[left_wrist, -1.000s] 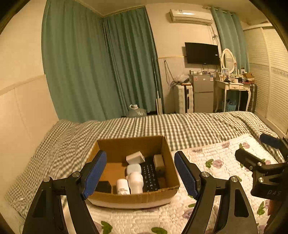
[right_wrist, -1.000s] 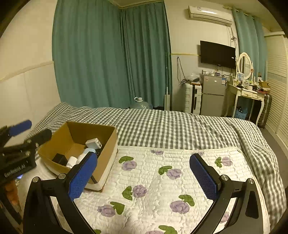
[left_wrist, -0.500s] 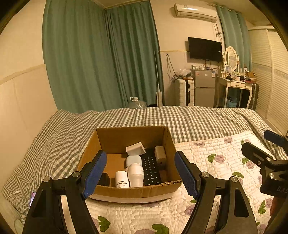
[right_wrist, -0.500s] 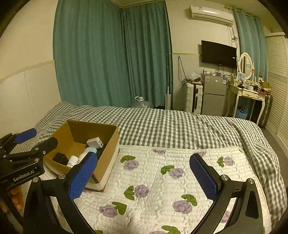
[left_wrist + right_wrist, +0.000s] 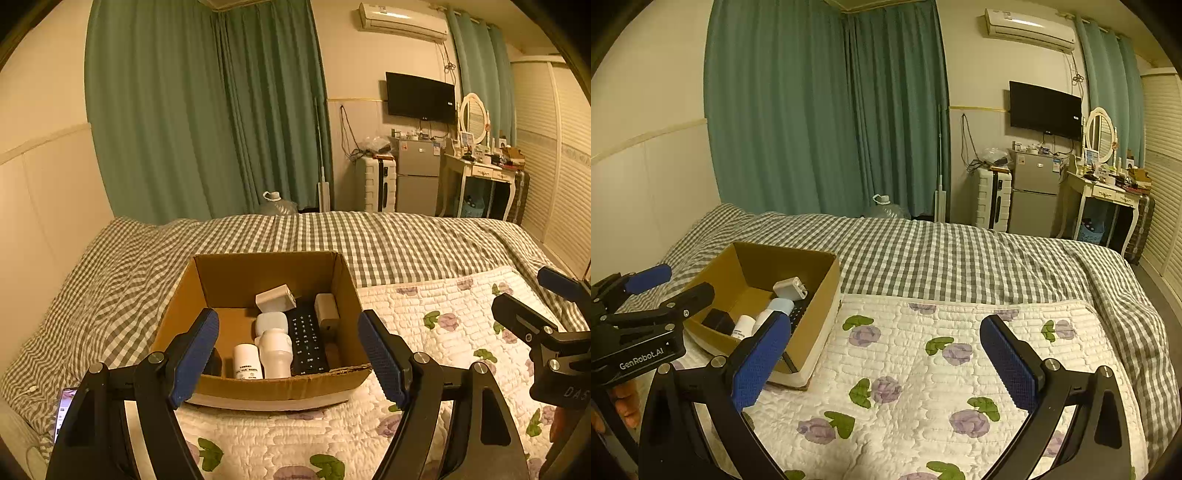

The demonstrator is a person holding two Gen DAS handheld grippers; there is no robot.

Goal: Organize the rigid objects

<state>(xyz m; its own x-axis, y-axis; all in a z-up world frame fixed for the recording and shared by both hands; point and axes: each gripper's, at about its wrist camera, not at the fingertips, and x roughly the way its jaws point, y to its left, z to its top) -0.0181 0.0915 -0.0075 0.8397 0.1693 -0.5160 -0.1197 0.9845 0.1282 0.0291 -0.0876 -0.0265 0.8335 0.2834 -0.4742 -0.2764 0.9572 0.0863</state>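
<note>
An open cardboard box [image 5: 343, 295] sits on the bed's floral quilt [image 5: 424, 314]. Inside lie a black remote [image 5: 307, 341], a white charger [image 5: 275, 297], two white bottles [image 5: 275, 353], a white case [image 5: 271, 322] and a small black block [image 5: 215, 363]. The box also shows in the right wrist view [image 5: 827, 291]. My left gripper [image 5: 288, 363] is open and empty, above and just in front of the box. My right gripper [image 5: 882, 363] is open and empty over the bare quilt [image 5: 923, 369], to the right of the box.
A grey checked blanket [image 5: 960, 258] covers the far half of the bed. A phone [image 5: 62, 406] lies at the bed's left edge. Beyond the bed stand green curtains [image 5: 831, 110], a suitcase [image 5: 991, 199], a small fridge [image 5: 1034, 192] and a dressing table [image 5: 1108, 195].
Both grippers have risen and tilted, so the box sits lower and fuller in the left view. Nothing was picked up or released; both stay open.
</note>
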